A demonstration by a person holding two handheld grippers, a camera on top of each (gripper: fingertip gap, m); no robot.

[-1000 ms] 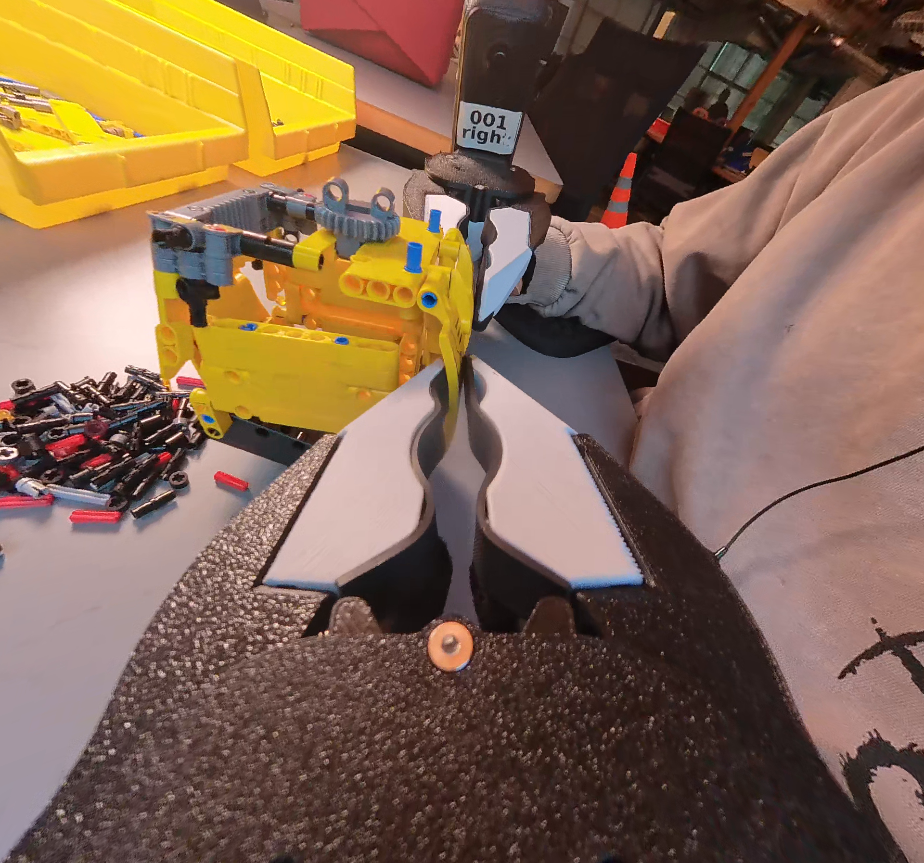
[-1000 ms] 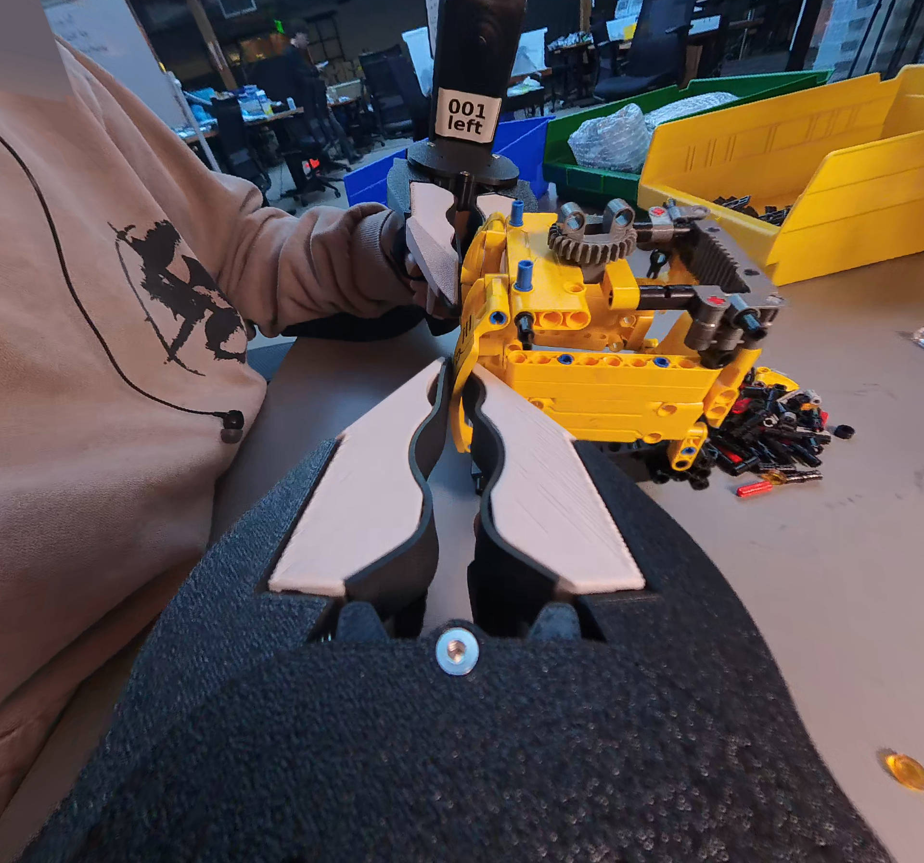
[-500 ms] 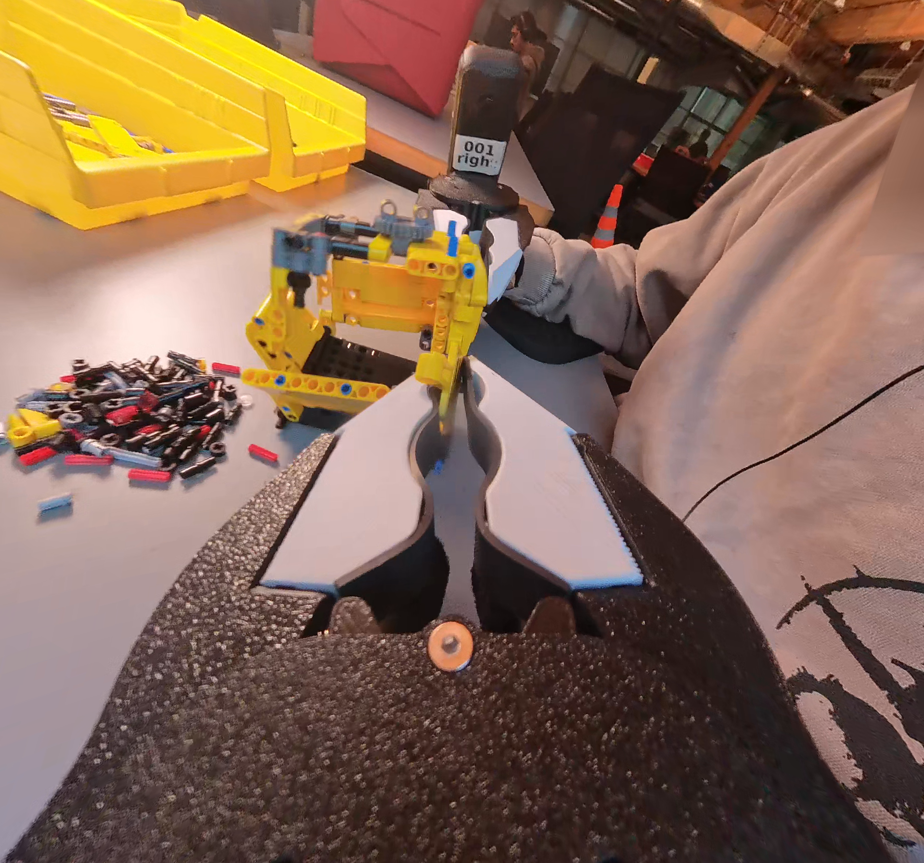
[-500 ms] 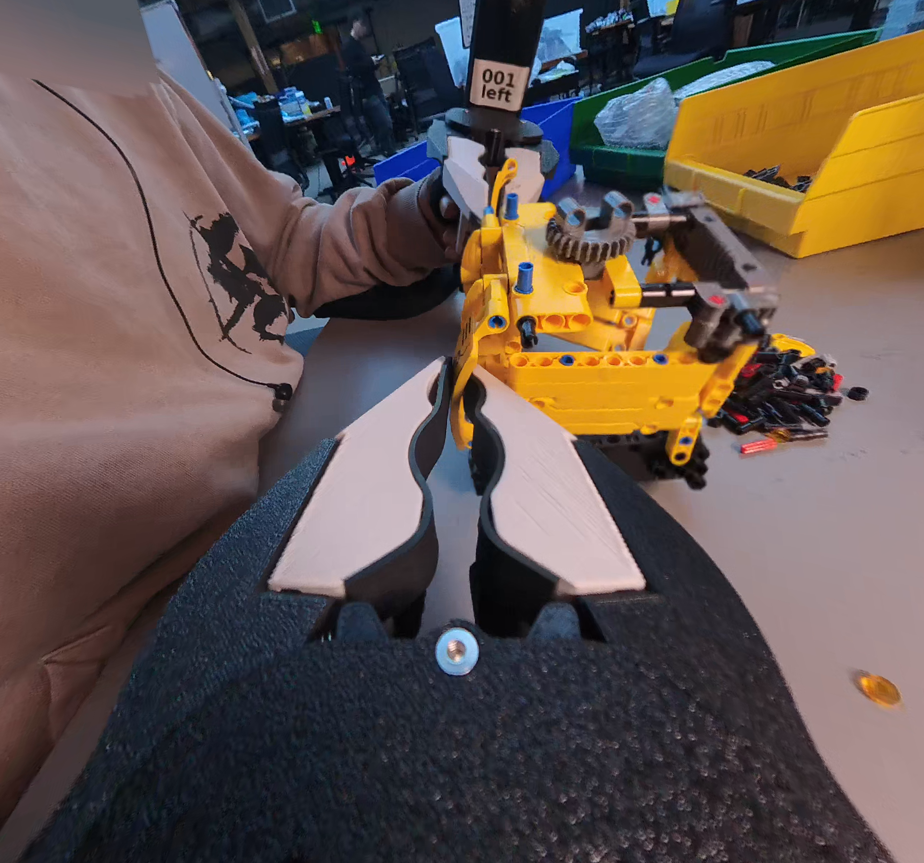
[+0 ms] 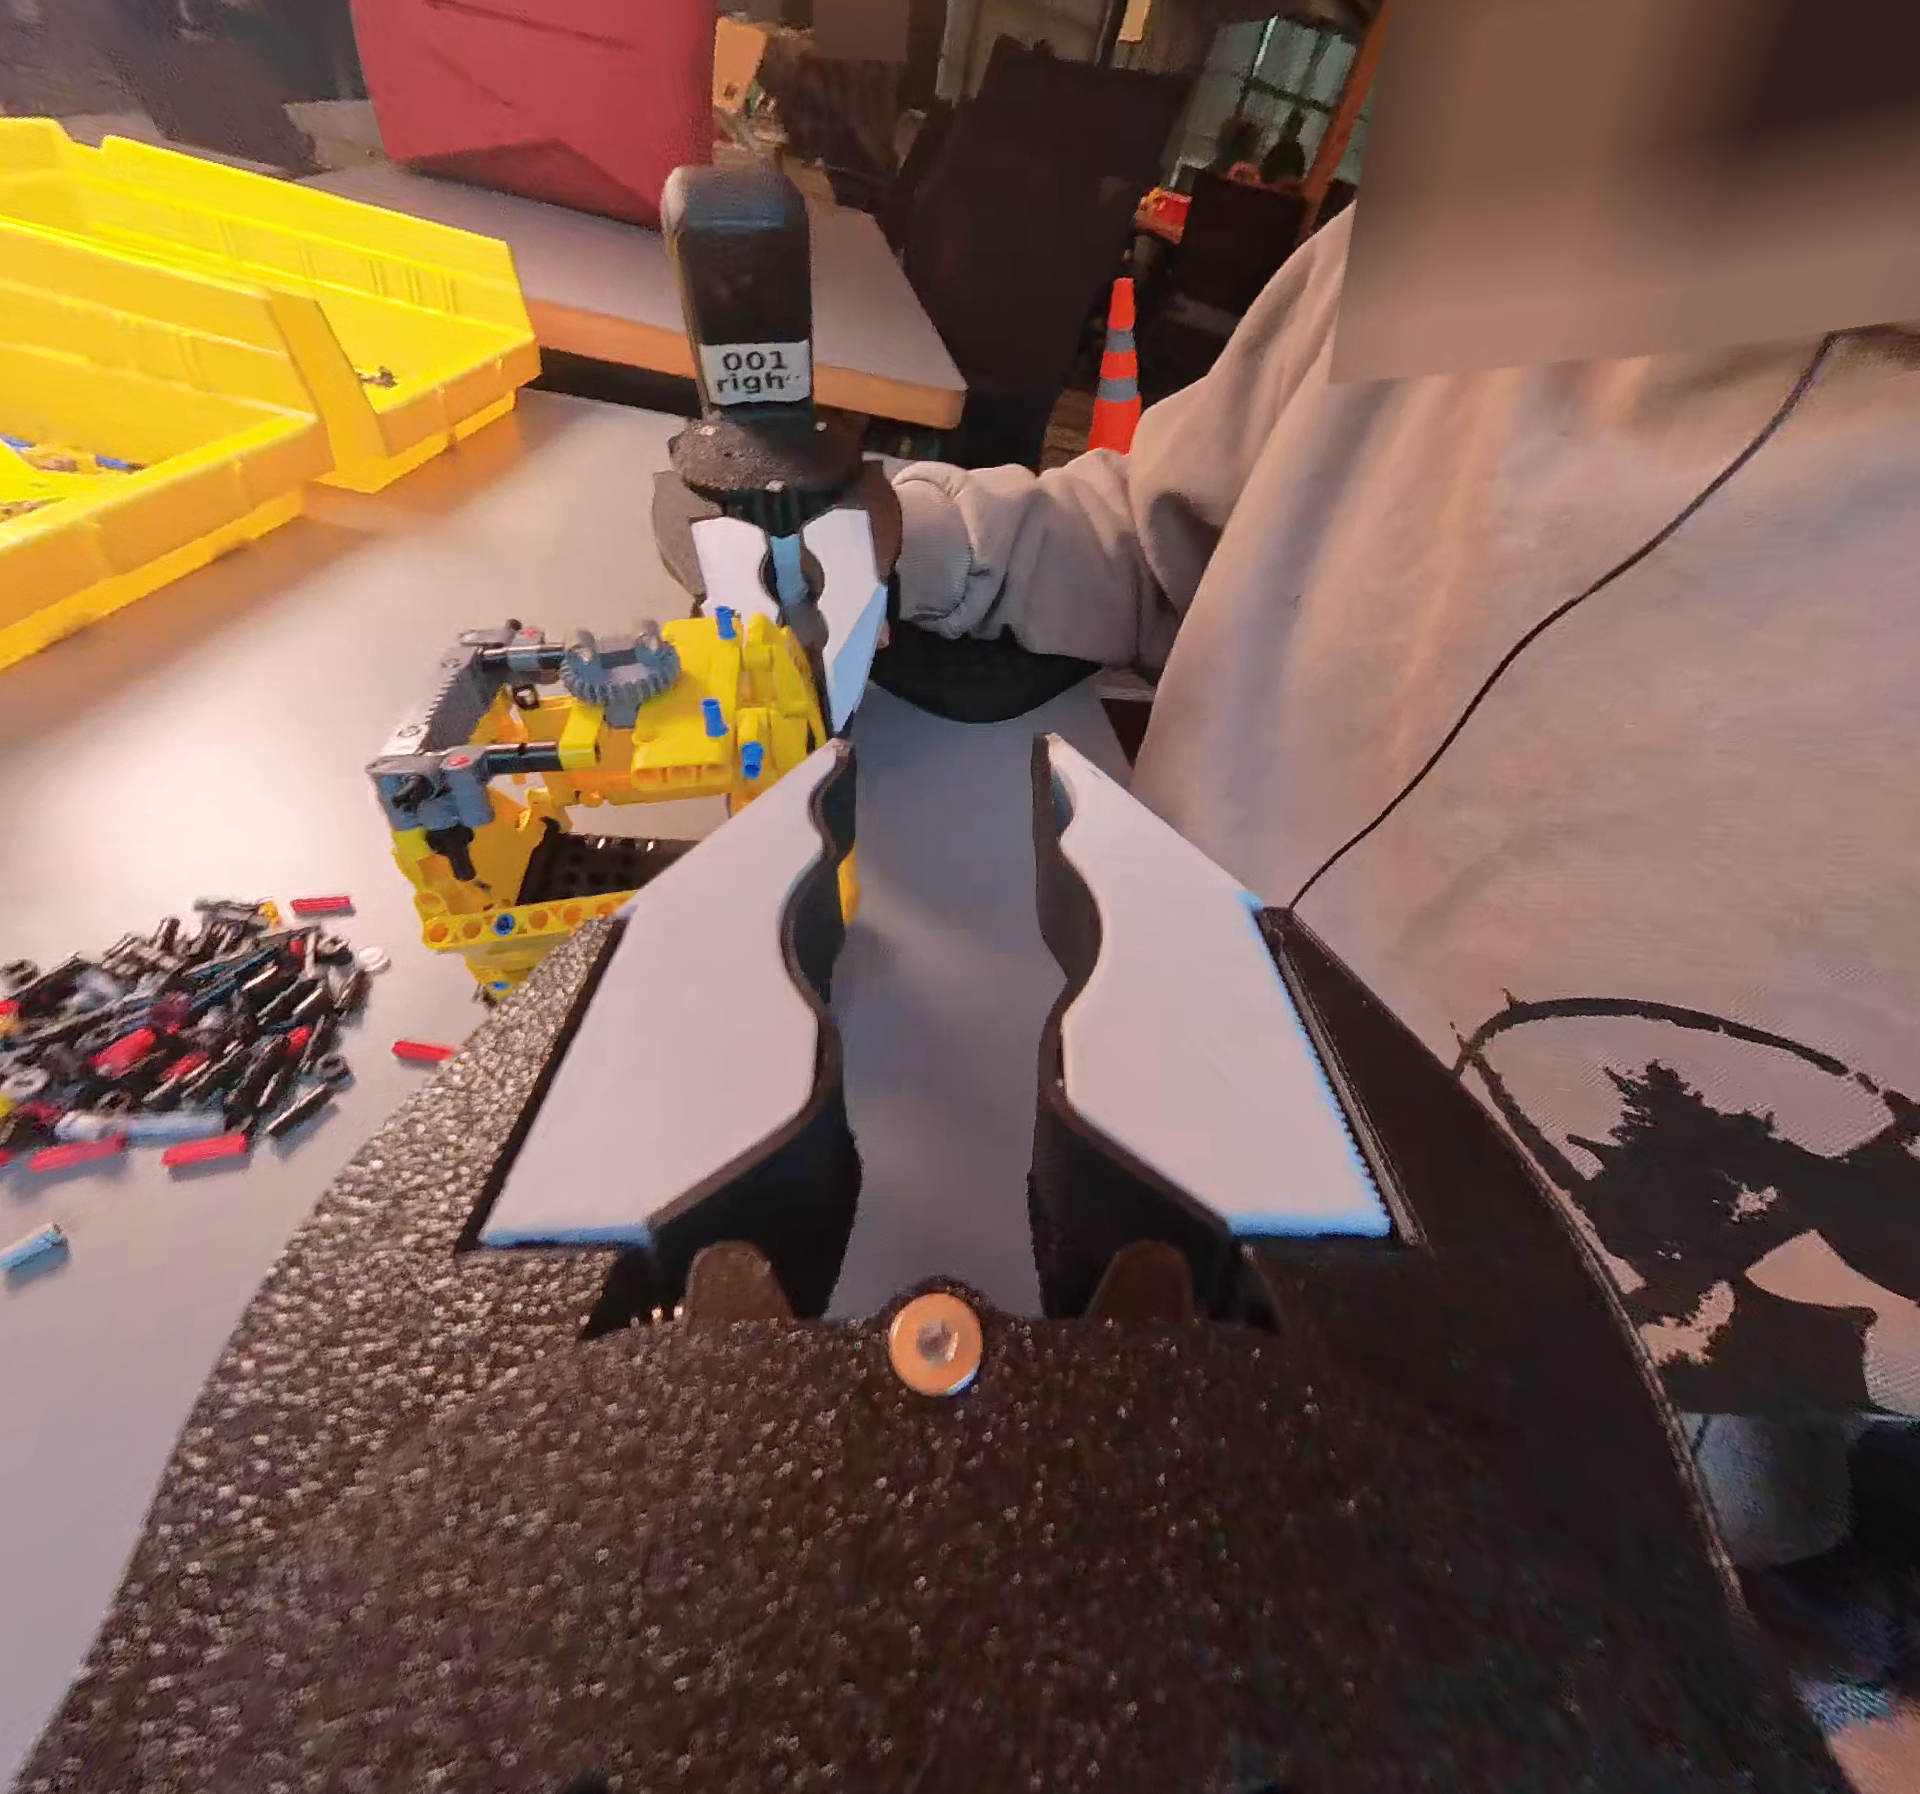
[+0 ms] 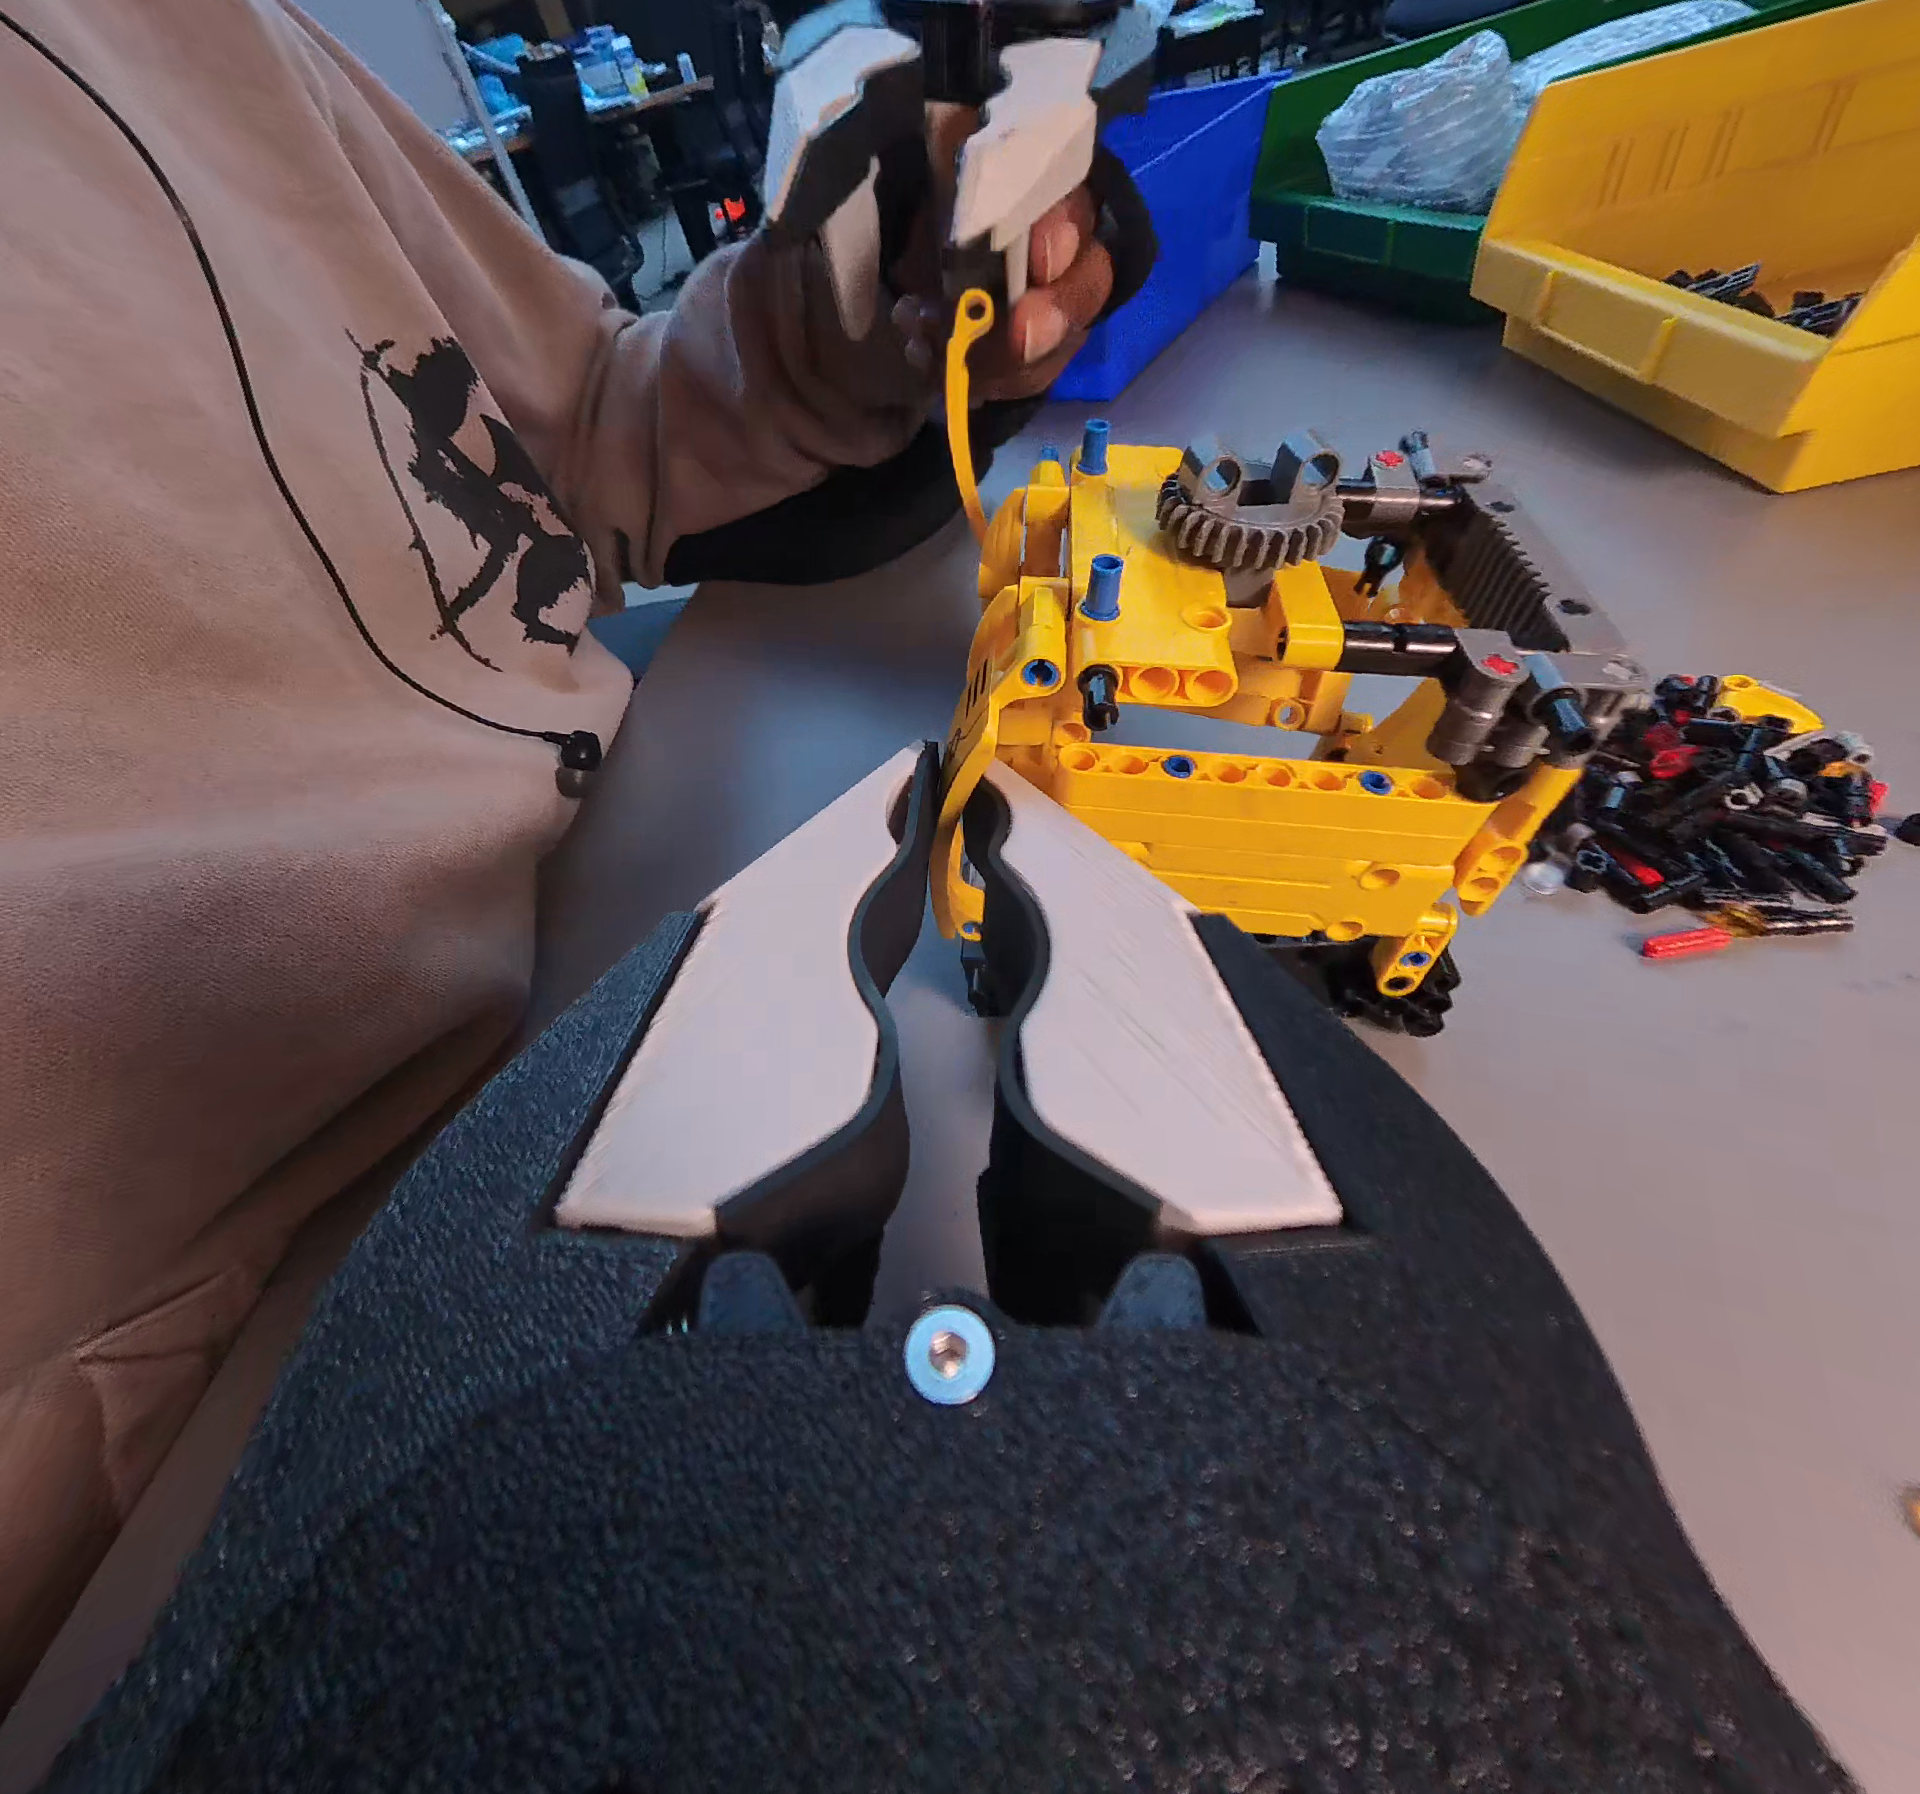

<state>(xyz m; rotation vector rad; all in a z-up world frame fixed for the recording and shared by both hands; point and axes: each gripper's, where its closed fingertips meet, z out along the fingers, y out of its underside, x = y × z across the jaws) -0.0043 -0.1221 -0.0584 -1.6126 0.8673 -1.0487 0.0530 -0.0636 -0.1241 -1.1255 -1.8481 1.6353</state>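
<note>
Right gripper (image 6: 954, 788) is clamped on the yellow panel at 9 o'clock of the model (image 6: 1247, 757), steadying it on the table (image 6: 1662, 1173), while left gripper (image 5: 940, 757) hangs spread and empty just beside it, parts pile (image 5: 156, 1027) at its 9 o'clock.

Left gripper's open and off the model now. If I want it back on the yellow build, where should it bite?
Probably the thin yellow curved panel at the near end of the yellow build, above where the right gripper pinches it. It stands edge-on, so the open left gripper could come down from above.
</note>
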